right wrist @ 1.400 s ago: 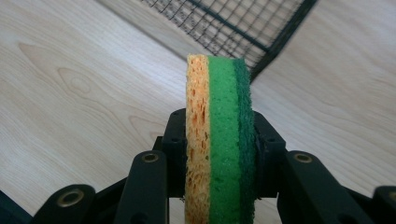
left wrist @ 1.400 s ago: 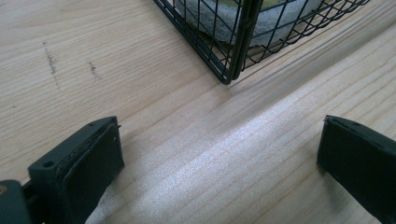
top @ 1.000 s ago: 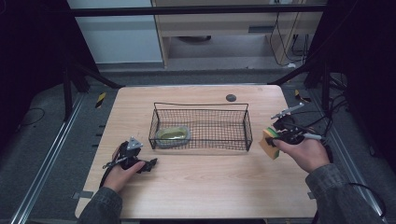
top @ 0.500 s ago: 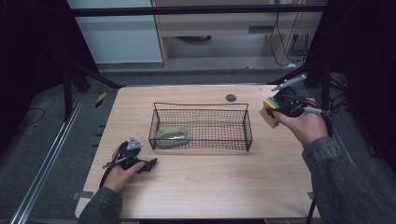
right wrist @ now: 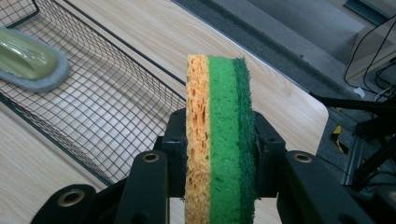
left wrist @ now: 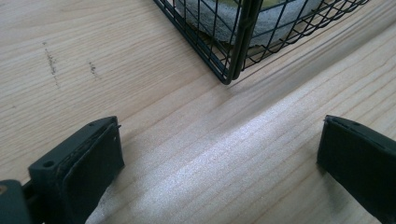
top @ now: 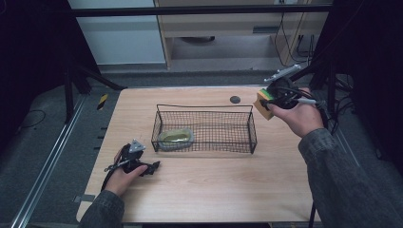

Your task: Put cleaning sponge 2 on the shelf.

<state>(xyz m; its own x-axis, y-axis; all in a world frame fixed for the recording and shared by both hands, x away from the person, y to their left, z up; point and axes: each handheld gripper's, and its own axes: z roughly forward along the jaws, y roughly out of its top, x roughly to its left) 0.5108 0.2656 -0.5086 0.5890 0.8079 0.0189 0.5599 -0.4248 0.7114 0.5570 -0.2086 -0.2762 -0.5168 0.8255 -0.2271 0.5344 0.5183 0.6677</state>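
Note:
A sponge (right wrist: 219,140) with an orange layer and two green layers stands on edge between the jaws of my right gripper (right wrist: 217,154), which is shut on it. In the high view that sponge (top: 263,103) hangs in the air just right of the black wire basket (top: 205,108), held by the right gripper (top: 275,97). A grey scrubber with a green top (top: 176,138) lies in the basket's left end. My left gripper (top: 151,167) rests on the table at the front left, open, with bare wood between its jaws (left wrist: 215,154). The basket's corner (left wrist: 232,70) is just ahead of it.
A small dark round disc (top: 235,99) lies on the table behind the basket. The wooden table (top: 214,190) has free room in front of the basket. Cables and a dark frame stand off the table's right side.
My right gripper has risen and moved away toward the table's back right with the sponge in it. The left gripper has stayed in place.

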